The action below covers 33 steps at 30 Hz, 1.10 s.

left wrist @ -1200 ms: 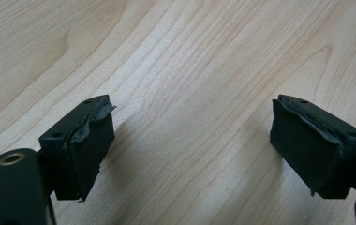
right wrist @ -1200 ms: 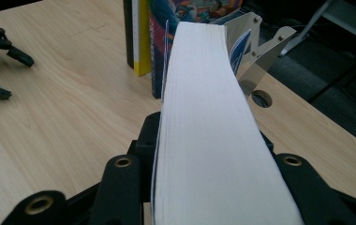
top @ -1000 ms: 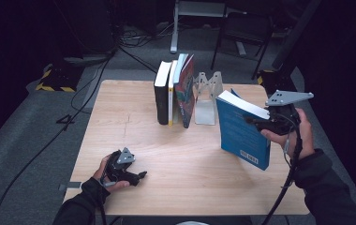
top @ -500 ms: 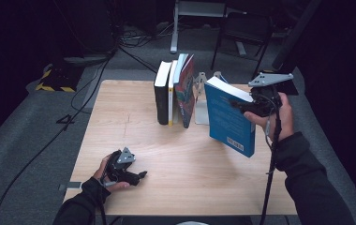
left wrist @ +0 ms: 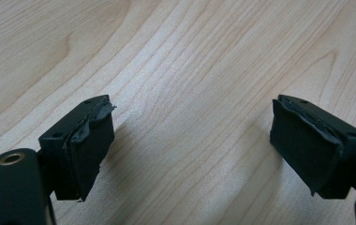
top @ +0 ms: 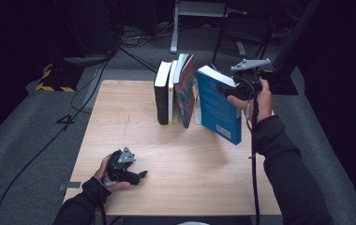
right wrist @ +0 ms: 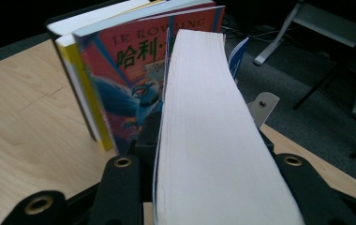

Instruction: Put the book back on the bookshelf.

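Note:
My right gripper (top: 230, 89) is shut on a thick blue-covered book (top: 218, 110) and holds it in the air, tilted, just right of the row of standing books (top: 174, 91). In the right gripper view the held book's white page edge (right wrist: 204, 140) runs up between the jaws, close beside the colourful red-and-blue cover (right wrist: 124, 89) of the nearest standing book. My left gripper (top: 138, 176) rests on the wooden table (top: 120, 117) at the front left, held by a hand. Its jaws stand open over bare wood, pads (left wrist: 89, 145) apart with nothing between them.
A grey metal bookend (right wrist: 262, 107) stands behind the row of books. A black book (top: 161, 91) and a yellow-spined one (top: 171, 93) make up the row's left side. Cables and a chair base lie on the dark floor beyond the table's far edge.
The right hand has carried the blue book leftward and slightly farther back, from the table's right side to just beside the standing books. The left gripper has not moved.

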### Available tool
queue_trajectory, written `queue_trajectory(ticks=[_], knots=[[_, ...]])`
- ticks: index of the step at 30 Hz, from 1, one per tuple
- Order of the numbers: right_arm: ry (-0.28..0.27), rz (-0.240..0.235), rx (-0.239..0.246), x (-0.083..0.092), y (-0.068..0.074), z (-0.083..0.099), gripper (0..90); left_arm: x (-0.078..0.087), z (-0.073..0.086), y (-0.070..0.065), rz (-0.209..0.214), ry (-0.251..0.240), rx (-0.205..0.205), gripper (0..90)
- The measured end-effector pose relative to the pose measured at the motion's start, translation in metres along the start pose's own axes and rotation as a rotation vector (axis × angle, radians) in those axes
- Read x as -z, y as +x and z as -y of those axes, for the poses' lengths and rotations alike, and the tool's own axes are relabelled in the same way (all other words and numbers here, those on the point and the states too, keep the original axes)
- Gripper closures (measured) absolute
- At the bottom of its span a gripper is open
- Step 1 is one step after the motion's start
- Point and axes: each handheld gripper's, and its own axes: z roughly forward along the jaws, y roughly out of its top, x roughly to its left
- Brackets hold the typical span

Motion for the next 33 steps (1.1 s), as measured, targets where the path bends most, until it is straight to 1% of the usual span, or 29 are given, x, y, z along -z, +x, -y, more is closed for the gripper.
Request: queue_trajectory(ticks=[6, 8, 13, 16, 21, 25, 26, 31, 33], knots=[[-0.009, 0.052, -0.021, -0.018, -0.005, -0.01, 60.2, 0.0, 0.0, 0.0, -0.001, 0.0, 0.0, 14.0], [-0.013, 0.06, -0.038, -0.023, -0.007, -0.012, 60.2, 0.0, 0.0, 0.0, -0.001, 0.0, 0.001, 14.0], [-0.005, 0.081, -0.061, -0.037, -0.012, -0.013, 60.2, 0.0, 0.0, 0.0, -0.001, 0.0, 0.002, 13.9], [-0.013, 0.096, -0.078, -0.047, -0.016, -0.013, 60.2, 0.0, 0.0, 0.0, -0.001, 0.0, 0.003, 13.9], [-0.035, 0.098, -0.115, -0.059, -0.021, -0.01, 60.1, -0.001, -0.001, 0.0, 0.0, 0.0, 0.003, 13.8], [-0.041, 0.112, -0.123, -0.065, -0.021, -0.008, 60.1, -0.001, -0.001, 0.0, 0.0, -0.001, 0.001, 13.8], [-0.052, 0.111, -0.125, -0.066, -0.021, -0.007, 60.1, -0.001, 0.0, 0.0, 0.0, 0.0, 0.002, 13.8], [-0.091, 0.103, -0.129, -0.063, -0.021, 0.001, 60.0, -0.001, -0.001, 0.0, 0.002, 0.0, 0.003, 13.7], [-0.097, 0.103, -0.128, -0.061, -0.02, 0.004, 59.9, -0.001, -0.001, 0.0, 0.002, 0.0, 0.002, 13.7]])
